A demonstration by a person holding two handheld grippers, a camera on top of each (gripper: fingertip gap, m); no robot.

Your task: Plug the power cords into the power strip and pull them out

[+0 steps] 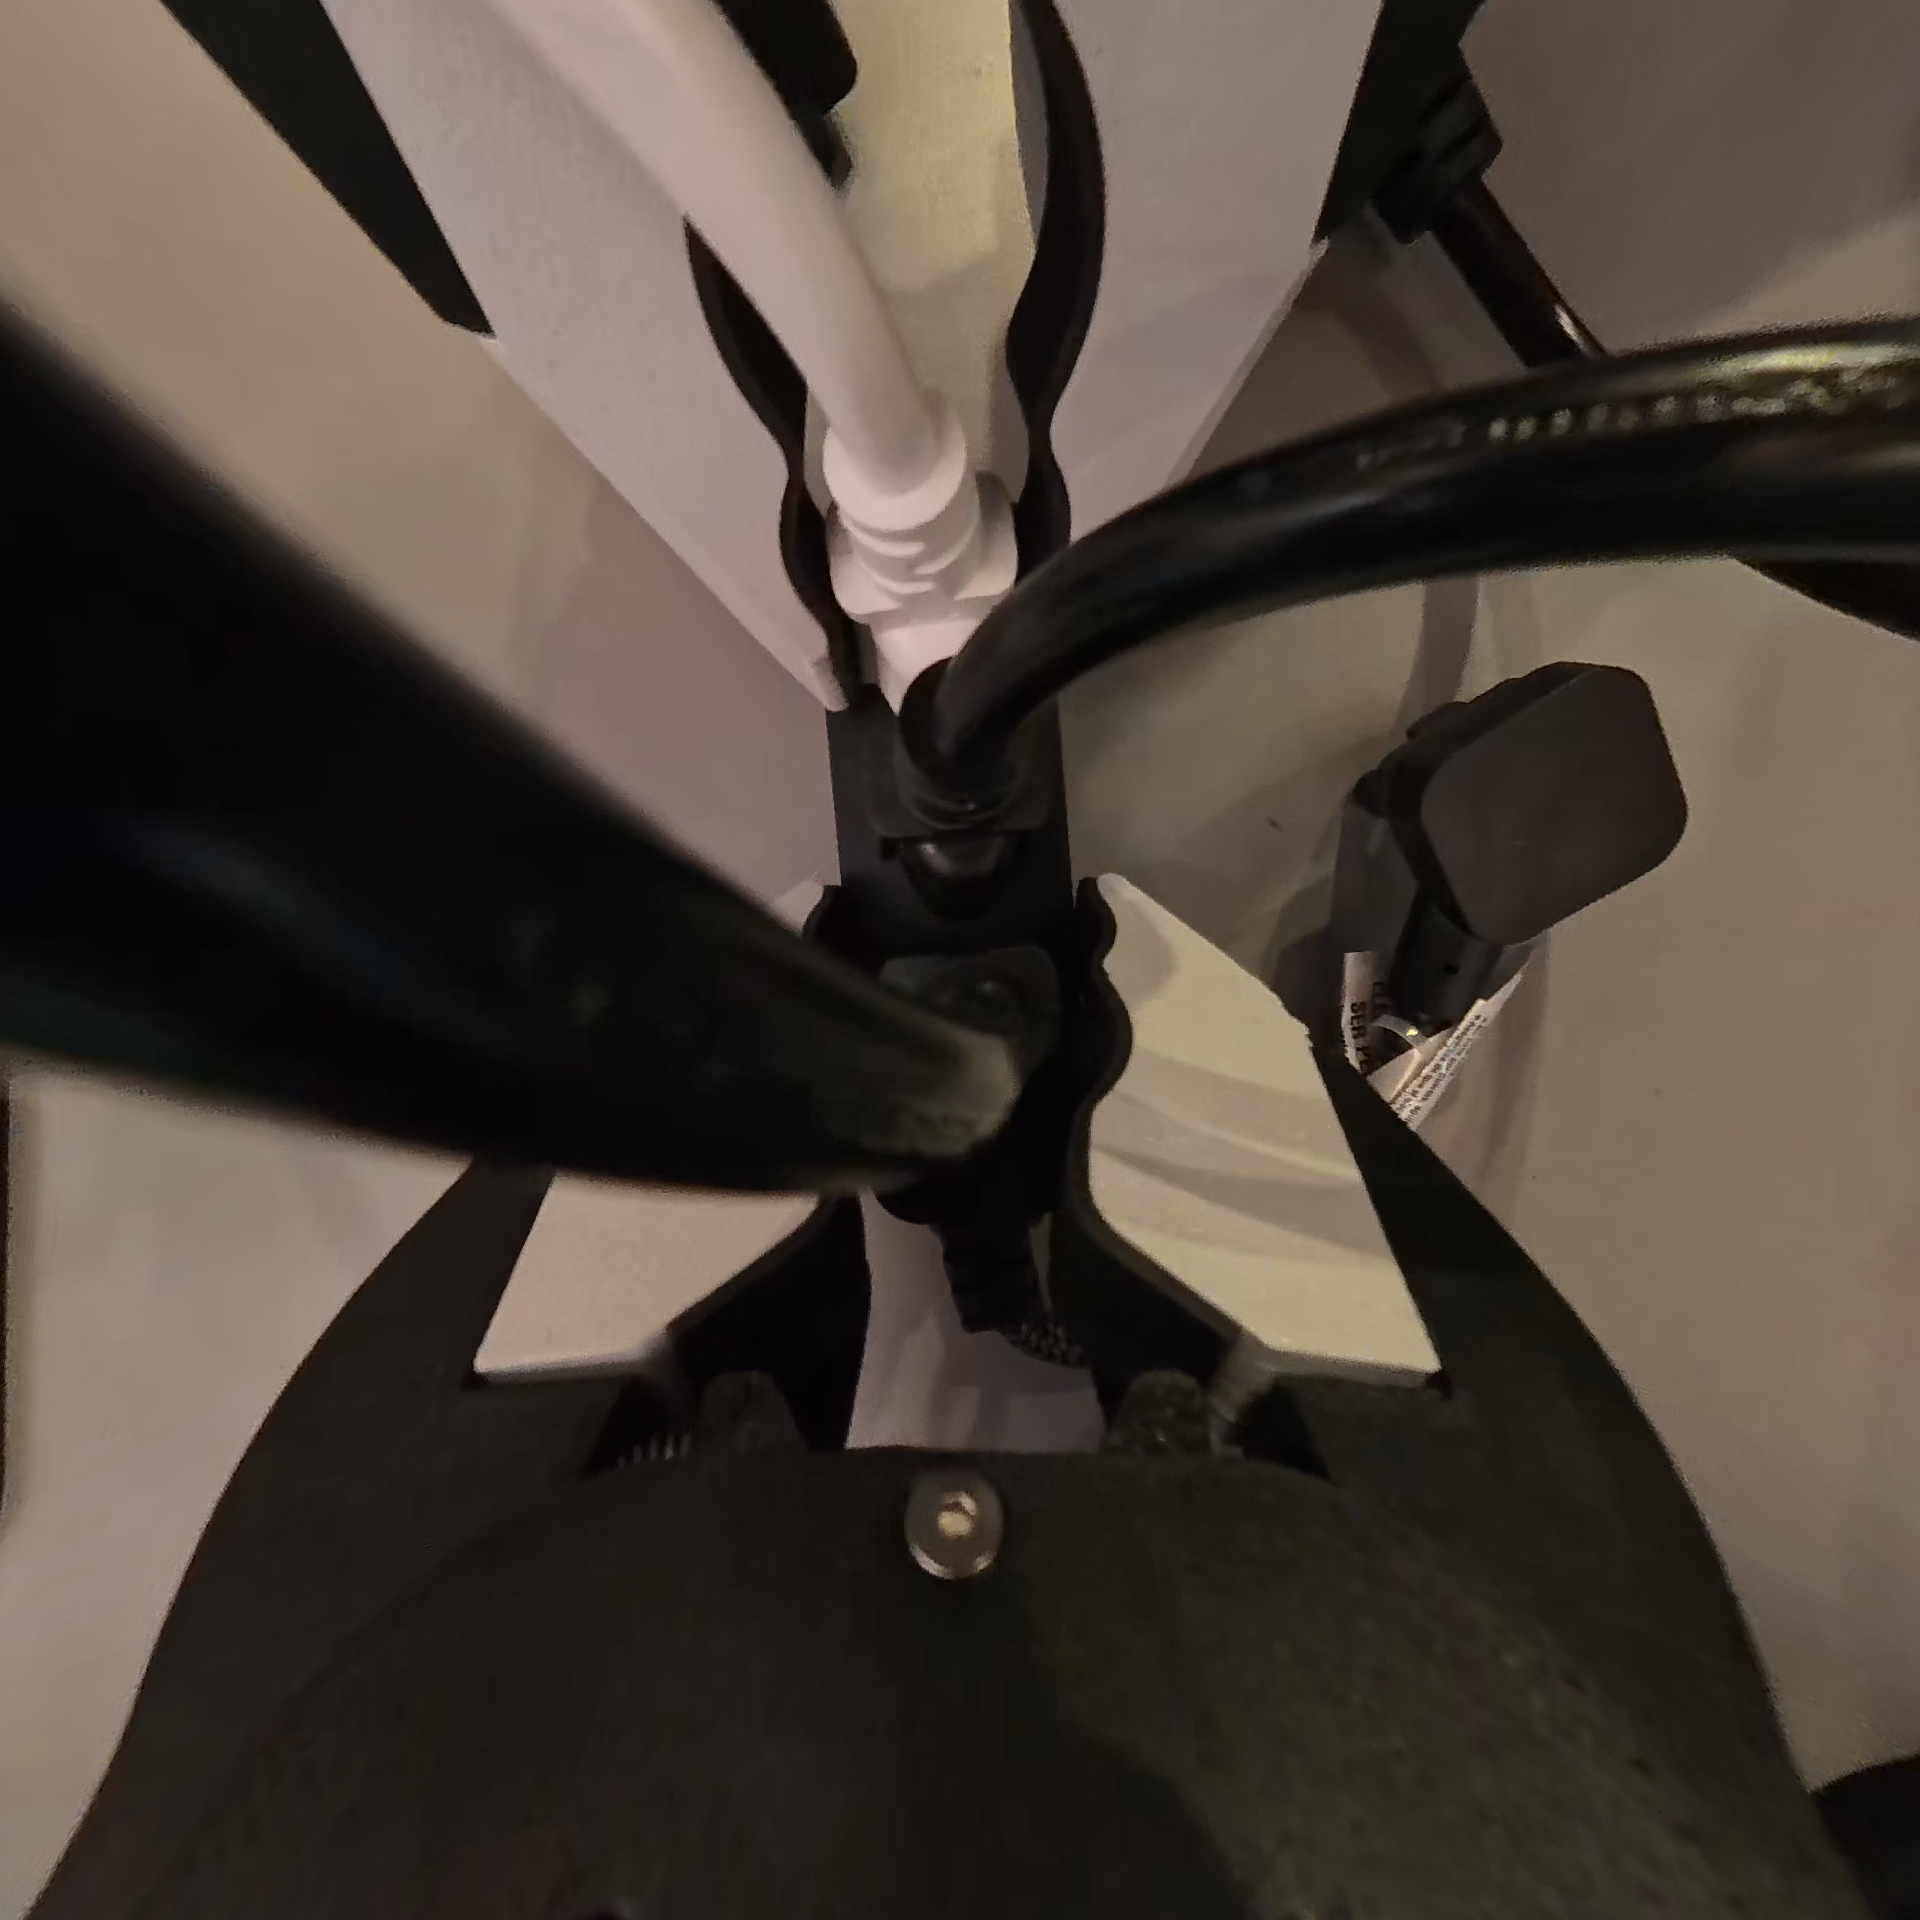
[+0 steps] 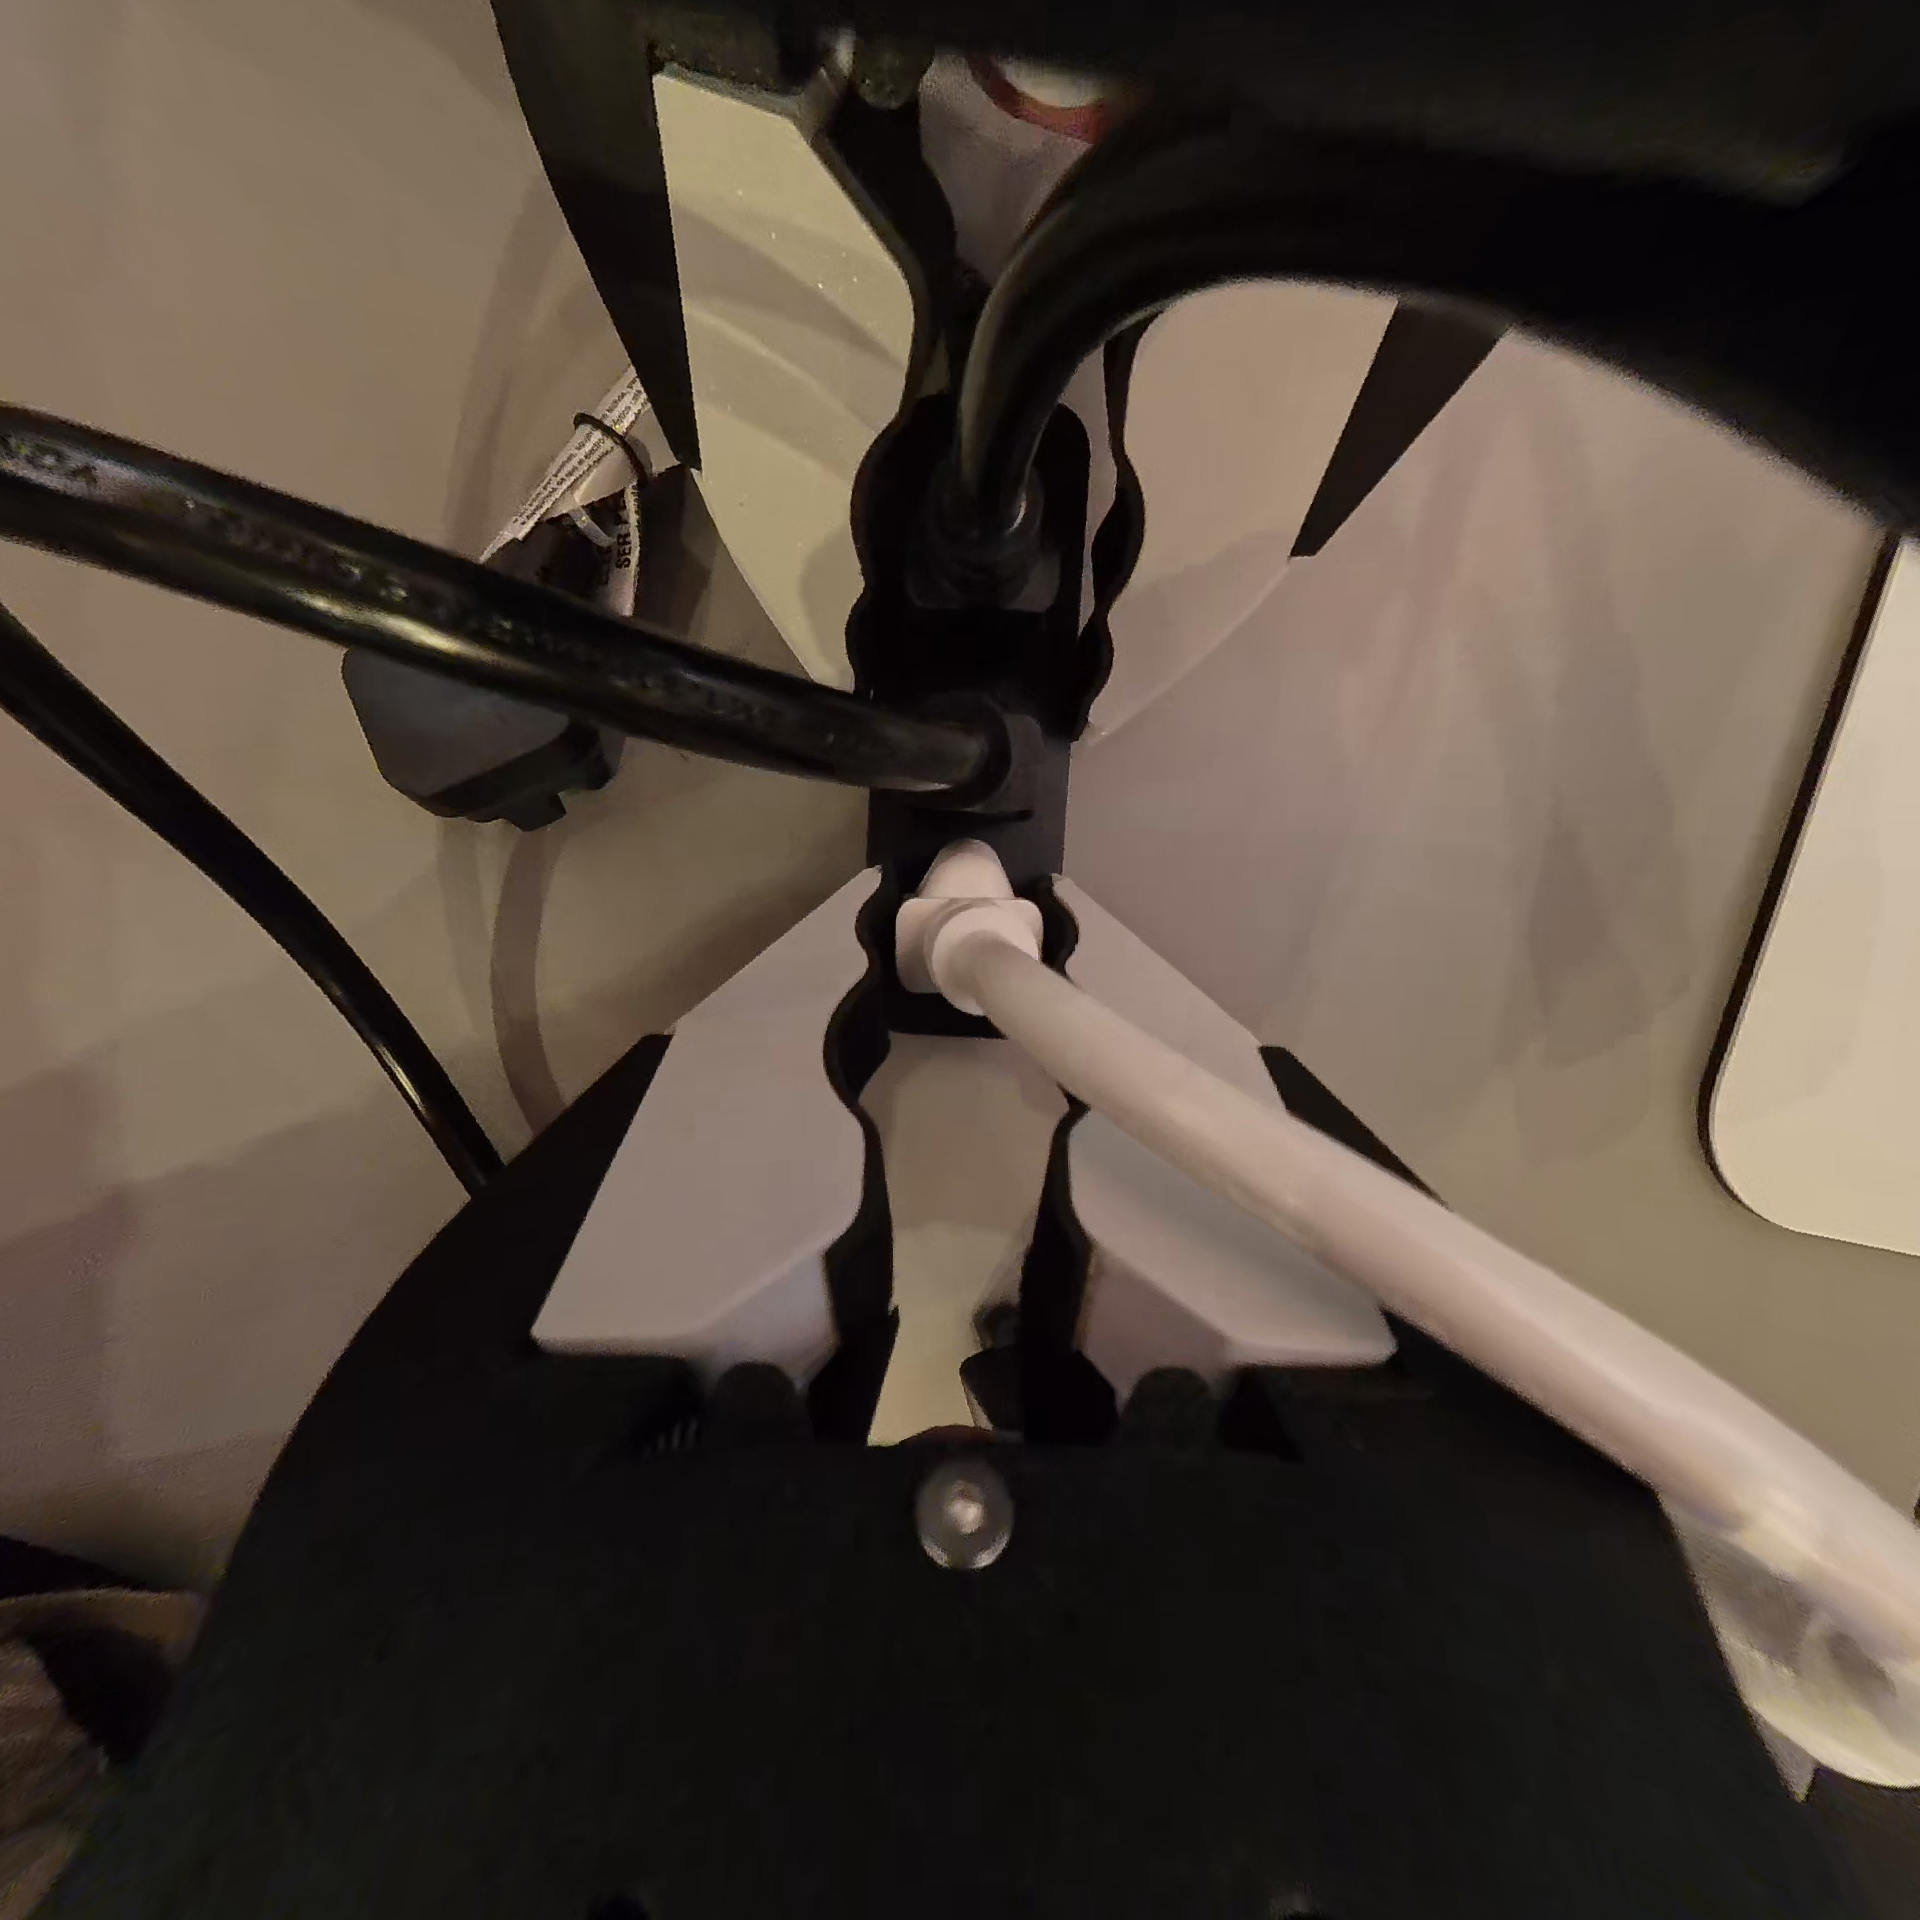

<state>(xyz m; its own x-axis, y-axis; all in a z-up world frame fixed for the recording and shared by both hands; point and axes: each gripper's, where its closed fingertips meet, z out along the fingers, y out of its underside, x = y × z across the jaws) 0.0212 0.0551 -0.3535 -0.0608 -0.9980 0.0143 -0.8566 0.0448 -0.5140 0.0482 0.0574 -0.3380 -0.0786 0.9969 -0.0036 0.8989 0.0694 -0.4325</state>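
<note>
Left gripper is clamped on a black plug seated at the near end of the black strip. Beyond it on the strip sits a second black plug with its cord arcing right. Farthest along the strip, the right gripper is closed around the white plug. Right of the strip lies a loose black plug on the table.

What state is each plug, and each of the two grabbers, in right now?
White plug: seated in the power strip, right gripper shut on it.
Middle black plug: seated in the strip, untouched.
End black plug: at the strip, left gripper shut on it.
Loose black plug: unplugged, on the table.
</note>
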